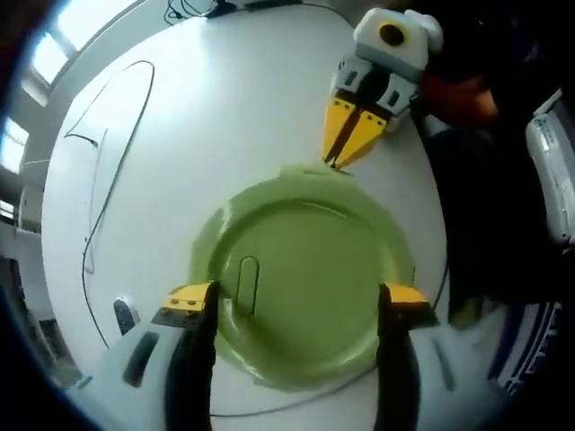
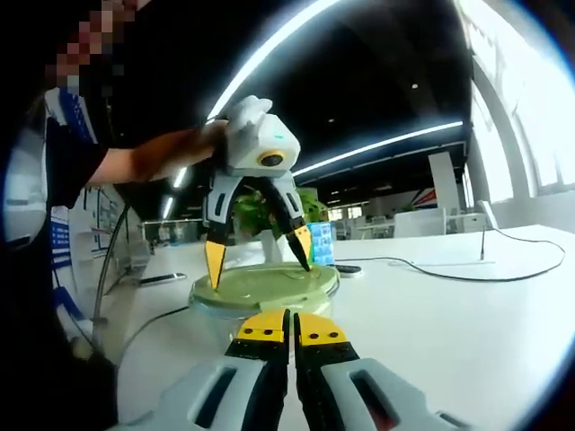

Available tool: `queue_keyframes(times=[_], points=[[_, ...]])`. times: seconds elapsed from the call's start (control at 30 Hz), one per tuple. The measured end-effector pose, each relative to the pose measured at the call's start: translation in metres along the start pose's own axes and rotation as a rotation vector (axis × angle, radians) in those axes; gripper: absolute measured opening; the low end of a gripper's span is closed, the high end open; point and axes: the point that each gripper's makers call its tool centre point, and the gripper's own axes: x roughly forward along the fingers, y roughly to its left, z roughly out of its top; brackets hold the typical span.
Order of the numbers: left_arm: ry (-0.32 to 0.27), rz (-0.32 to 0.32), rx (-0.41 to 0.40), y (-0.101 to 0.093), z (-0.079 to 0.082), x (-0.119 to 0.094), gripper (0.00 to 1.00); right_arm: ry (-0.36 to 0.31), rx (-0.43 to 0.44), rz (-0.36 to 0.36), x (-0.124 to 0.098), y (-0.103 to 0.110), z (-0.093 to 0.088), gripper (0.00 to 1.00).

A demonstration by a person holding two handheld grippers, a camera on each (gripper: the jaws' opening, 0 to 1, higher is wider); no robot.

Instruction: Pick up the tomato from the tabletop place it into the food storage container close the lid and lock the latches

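Two grippers work at the green lid (image 1: 305,296) of the food storage container (image 2: 265,289) on the white table (image 2: 467,332): the left gripper (image 1: 296,301) spread wide over the lid, holding nothing, the right gripper (image 2: 291,334) closed, empty, at its rim; tomato unseen

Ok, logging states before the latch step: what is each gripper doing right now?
Left gripper: open, jaws straddling the green lid, holding nothing.
Right gripper: shut, empty, tips at the lid's edge.
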Motion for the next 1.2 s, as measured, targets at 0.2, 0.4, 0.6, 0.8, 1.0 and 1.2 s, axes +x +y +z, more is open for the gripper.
queue_keyframes(times=[0.2, 0.4, 0.6, 0.8, 1.0, 1.2], points=[[0.070, 0.002, 0.010, -0.001, 0.001, 0.001, 0.62, 0.004, -0.005, 0.003, -0.001, 0.000, 0.000, 0.00], [0.058, 0.003, 0.018, -0.002, 0.000, -0.002, 0.62, 0.125, -0.117, 0.118, 0.012, -0.010, 0.005, 0.00], [-0.016, 0.003, 0.008, -0.002, 0.000, -0.003, 0.62, 0.166, -0.062, 0.526, 0.009, 0.014, 0.003, 0.00], [-0.021, 0.003, -0.003, -0.002, 0.001, -0.001, 0.62, 0.149, -0.094, 0.460, 0.010, -0.008, -0.007, 0.00], [0.008, 0.005, -0.001, -0.002, 0.000, -0.001, 0.62, 0.137, -0.076, 0.402, 0.008, -0.008, -0.012, 0.00], [-0.018, 0.004, -0.005, -0.002, -0.001, -0.001, 0.62, 0.139, -0.088, 0.389, 0.008, -0.010, -0.011, 0.00]])
